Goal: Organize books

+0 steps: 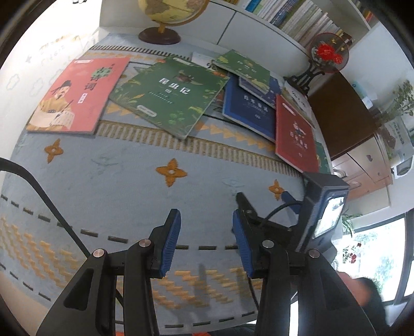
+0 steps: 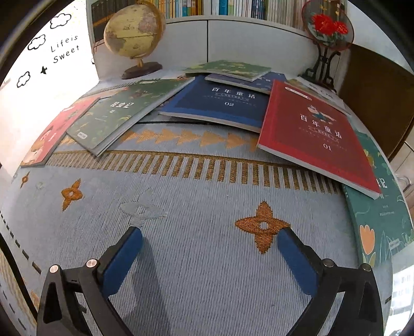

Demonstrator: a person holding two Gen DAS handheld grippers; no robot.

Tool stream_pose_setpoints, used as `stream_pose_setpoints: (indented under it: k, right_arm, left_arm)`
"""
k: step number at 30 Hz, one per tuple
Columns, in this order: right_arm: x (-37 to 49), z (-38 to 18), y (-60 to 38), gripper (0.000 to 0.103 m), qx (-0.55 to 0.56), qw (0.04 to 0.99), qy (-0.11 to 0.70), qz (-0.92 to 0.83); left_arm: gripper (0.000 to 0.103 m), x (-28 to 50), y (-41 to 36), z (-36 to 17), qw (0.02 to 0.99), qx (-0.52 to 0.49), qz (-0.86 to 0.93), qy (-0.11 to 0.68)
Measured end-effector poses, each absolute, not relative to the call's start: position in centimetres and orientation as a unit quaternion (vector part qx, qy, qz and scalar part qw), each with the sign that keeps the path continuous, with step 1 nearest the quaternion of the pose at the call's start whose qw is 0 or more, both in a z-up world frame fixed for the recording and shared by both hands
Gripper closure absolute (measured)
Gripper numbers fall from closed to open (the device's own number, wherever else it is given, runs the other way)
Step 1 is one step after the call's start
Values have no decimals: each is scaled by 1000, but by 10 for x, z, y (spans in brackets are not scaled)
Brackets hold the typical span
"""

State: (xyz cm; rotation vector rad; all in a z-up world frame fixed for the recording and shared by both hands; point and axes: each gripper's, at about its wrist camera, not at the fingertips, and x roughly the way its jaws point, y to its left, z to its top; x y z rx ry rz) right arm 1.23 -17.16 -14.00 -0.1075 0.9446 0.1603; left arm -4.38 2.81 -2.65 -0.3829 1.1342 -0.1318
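Several books lie scattered at the back of a table under a blue patterned cloth [image 2: 207,186]. A pink book with a scholar figure [image 1: 77,95] lies leftmost, then a green book [image 1: 170,95], a blue book marked 02 [image 2: 220,103] and a red book marked 01 [image 2: 315,134]. A smaller green book [image 2: 230,68] tops the pile. A teal book with a tulip [image 2: 380,212] lies under the red one at the right edge. My left gripper [image 1: 206,232] is open over bare cloth, its jaws holding nothing. My right gripper [image 2: 209,234] stands wide open and holds nothing, just short of the red book.
A globe [image 2: 134,33] stands at the back left, and a round embroidered fan on a black stand [image 2: 328,25] at the back right. A filled bookshelf [image 1: 297,15] runs behind. A black cable [image 1: 38,188] crosses the cloth at the left. The table edge falls away at the right.
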Motion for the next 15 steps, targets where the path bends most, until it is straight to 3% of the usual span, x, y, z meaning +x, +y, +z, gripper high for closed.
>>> stream_pose_setpoints:
  k: [15]
  right_arm:
    - [12,-140,-172,0,-51,886,454,77]
  left_arm:
    - [64,-40,-22,-22,820,-139,-110,544]
